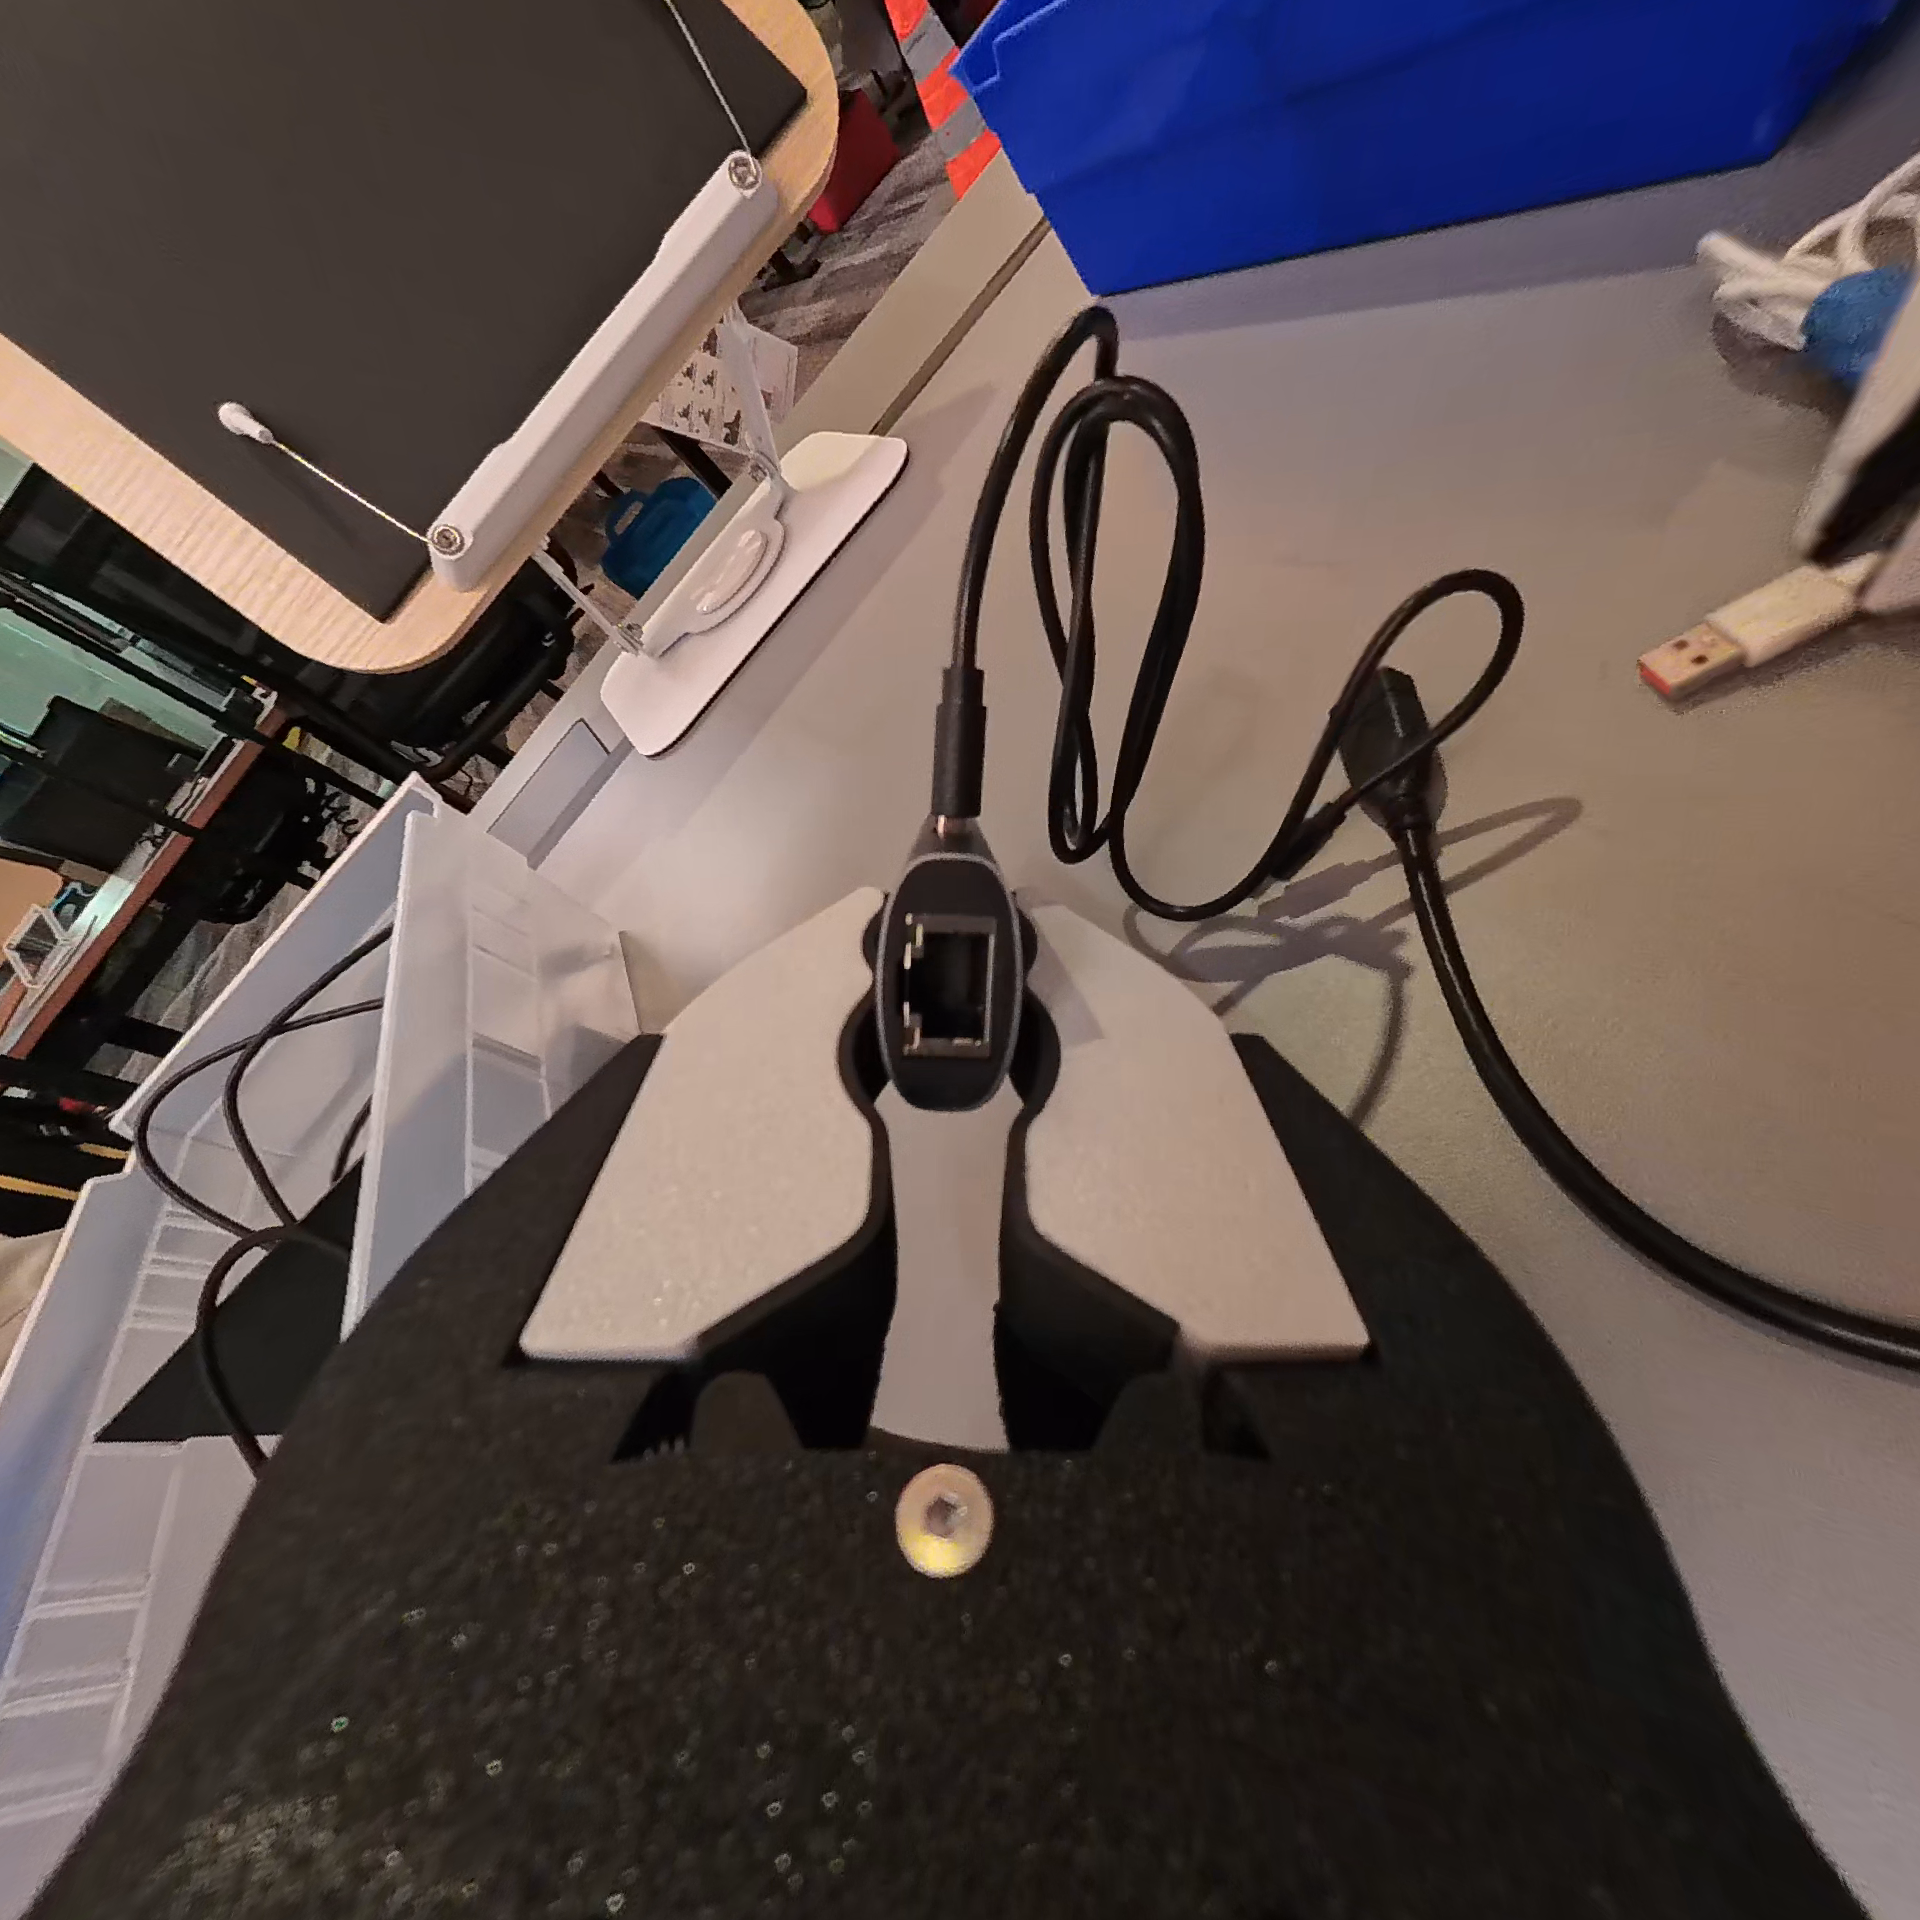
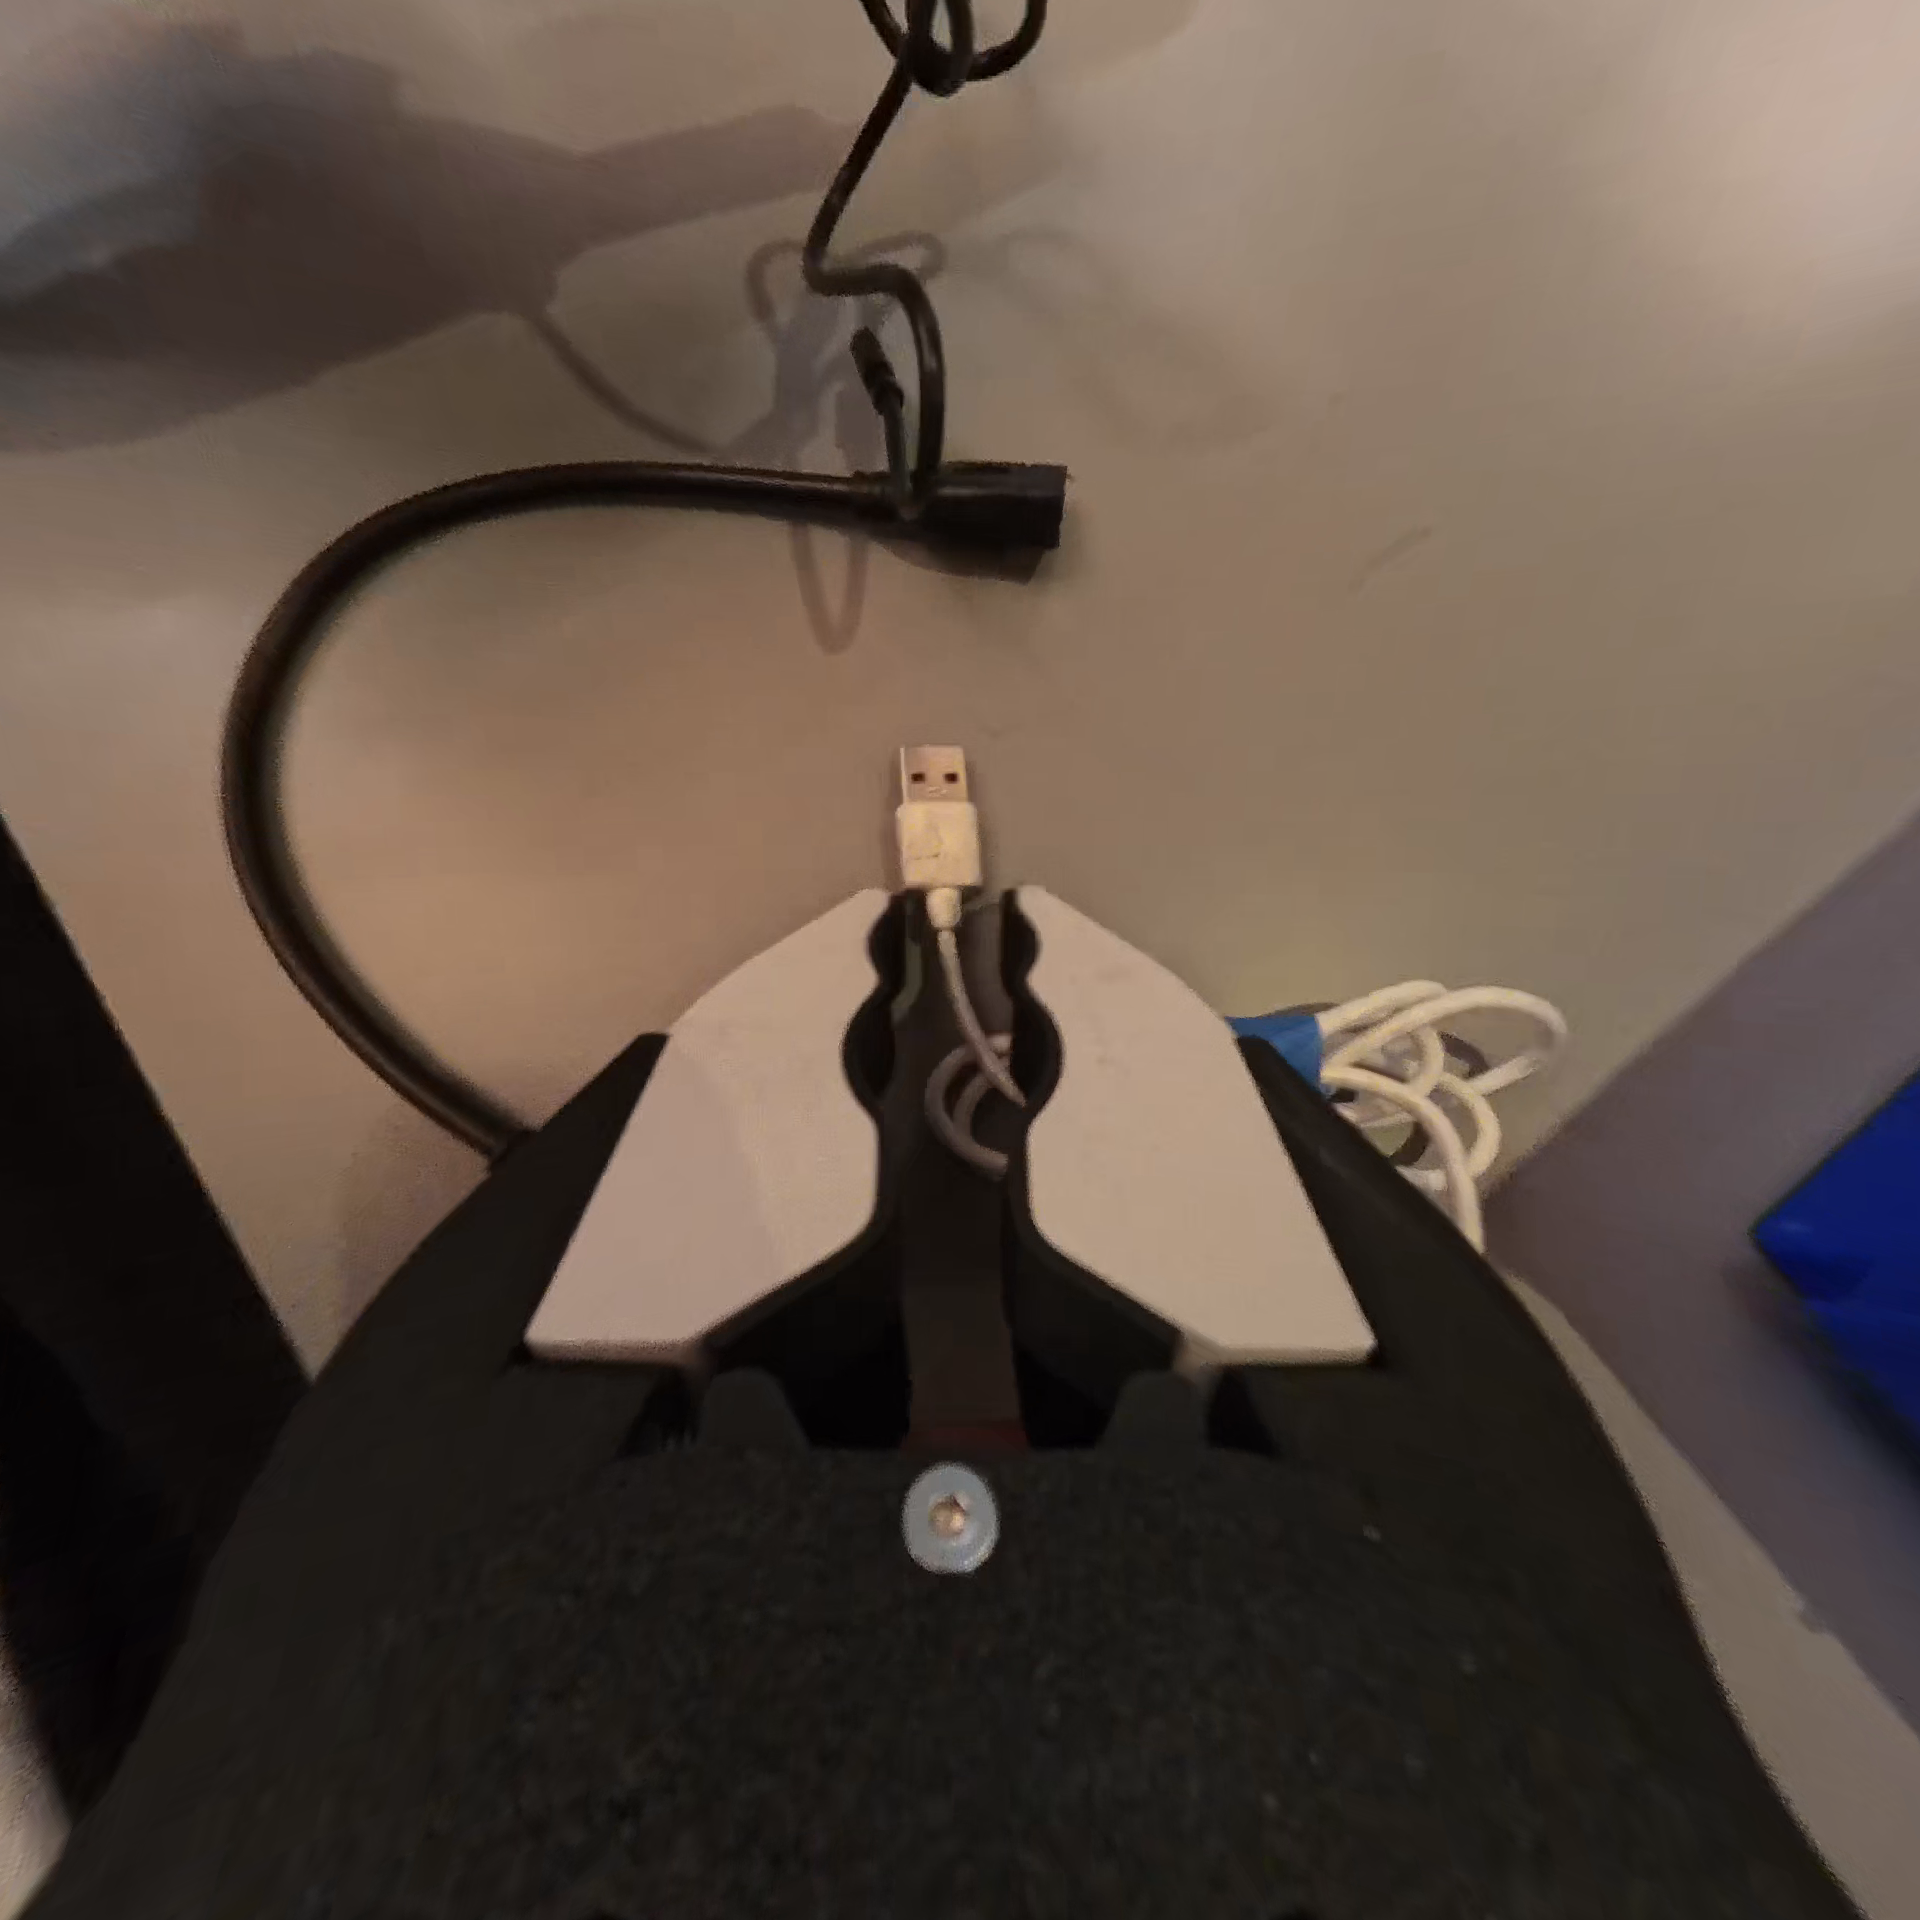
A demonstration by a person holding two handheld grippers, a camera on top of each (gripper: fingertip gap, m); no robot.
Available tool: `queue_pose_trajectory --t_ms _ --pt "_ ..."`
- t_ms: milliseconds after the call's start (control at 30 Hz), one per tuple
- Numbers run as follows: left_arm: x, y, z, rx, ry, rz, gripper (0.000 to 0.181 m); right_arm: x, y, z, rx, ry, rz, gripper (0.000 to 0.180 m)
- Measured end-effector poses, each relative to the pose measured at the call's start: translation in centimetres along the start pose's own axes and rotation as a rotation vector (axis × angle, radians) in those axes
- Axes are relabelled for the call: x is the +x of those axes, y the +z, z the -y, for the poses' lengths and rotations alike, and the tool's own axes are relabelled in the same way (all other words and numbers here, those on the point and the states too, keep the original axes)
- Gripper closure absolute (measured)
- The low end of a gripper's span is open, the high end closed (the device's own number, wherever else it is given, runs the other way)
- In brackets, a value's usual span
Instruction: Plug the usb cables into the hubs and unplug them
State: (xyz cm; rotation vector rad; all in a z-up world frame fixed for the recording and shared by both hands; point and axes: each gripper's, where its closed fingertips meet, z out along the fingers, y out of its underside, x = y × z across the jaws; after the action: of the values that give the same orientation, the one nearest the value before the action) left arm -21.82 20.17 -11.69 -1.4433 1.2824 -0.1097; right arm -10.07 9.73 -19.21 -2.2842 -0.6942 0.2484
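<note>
My left gripper point(image 1: 945, 906) is shut on a dark grey hub point(image 1: 943, 987), whose network-port end faces the camera. The hub's thin black cable point(image 1: 1081, 623) loops away over the grey table point(image 1: 1351, 436). My right gripper point(image 2: 940, 902) is shut on a white USB cable just behind its plug point(image 2: 938, 816), which sticks out past the fingertips. In the left wrist view that plug point(image 1: 1745, 636) hangs at the far right, apart from the hub, pointing left. The rest of the white cable lies in a bundle point(image 2: 1439, 1060).
A thick black cable with a black socket end point(image 2: 997, 509) lies on the table between the grippers; it also shows in the left wrist view point(image 1: 1392, 743). A blue bin point(image 1: 1403, 125) stands at the back. A clear plastic tray point(image 1: 436, 1039) and a white stand base point(image 1: 748, 592) are at the left.
</note>
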Motion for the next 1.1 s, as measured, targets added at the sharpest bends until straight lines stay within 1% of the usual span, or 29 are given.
queue_pose_trajectory --t_ms 33,100,200,333,400,467,533,600,733,800,867,900,933,1000,1100 --pt "0.1 0.0 0.0 0.0 0.006 -0.002 0.164 -0.2 0.0 -0.1 0.002 -0.019 0.0 0.174" --pt "0.1 0.0 0.0 0.001 0.017 -0.001 0.164 -0.1 -0.1 -0.2 0.005 -0.002 0.003 0.174" --pt "0.3 0.0 0.2 0.012 0.028 -0.007 0.164 -0.3 -0.3 -0.3 0.004 0.045 0.052 0.174" --pt "0.9 0.0 0.6 0.038 0.105 -0.017 0.164 -0.3 -1.5 0.1 -0.031 -0.025 0.058 0.174" --pt "1.4 -0.1 0.9 0.057 0.19 -0.019 0.164 0.9 -3.6 1.3 -0.053 -0.09 0.022 0.173" --pt "1.8 -0.1 1.1 0.065 0.271 -0.006 0.164 2.3 -6.3 3.5 -0.043 -0.14 0.004 0.173" --pt "2.3 -0.3 1.4 0.079 0.336 -0.006 0.164 2.9 -8.5 6.2 -0.021 -0.154 0.024 0.174" --pt "2.6 -0.5 2.2 0.116 0.397 0.016 0.164 1.7 -9.3 8.8 0.009 -0.164 0.089 0.174" --pt "4.5 -1.6 4.3 0.275 0.524 -0.012 0.164 -0.1 -8.1 10.2 -0.047 -0.353 0.147 0.174" --pt "4.9 -2.0 4.7 0.304 0.574 0.004 0.164 -1.5 -7.9 10.5 -0.045 -0.345 0.281 0.174" --pt "5.1 -2.1 5.0 0.305 0.602 0.016 0.164 -2.7 -7.4 9.4 -0.112 -0.388 0.356 0.174" --pt "5.2 -2.3 5.2 0.312 0.617 0.026 0.164 -2.6 -6.9 8.8 -0.148 -0.407 0.344 0.174" --pt "5.5 -2.5 5.3 0.322 0.64 0.032 0.164 -2.6 -6.5 8.8 -0.144 -0.403 0.331 0.174" --pt "5.9 -2.8 5.5 0.328 0.697 0.05 0.164 -3.4 -6.4 9.0 -0.11 -0.373 0.386 0.174" --pt "6.3 -2.9 5.6 0.32 0.721 0.057 0.164 -3.3 -5.7 8.4 -0.135 -0.371 0.379 0.173"
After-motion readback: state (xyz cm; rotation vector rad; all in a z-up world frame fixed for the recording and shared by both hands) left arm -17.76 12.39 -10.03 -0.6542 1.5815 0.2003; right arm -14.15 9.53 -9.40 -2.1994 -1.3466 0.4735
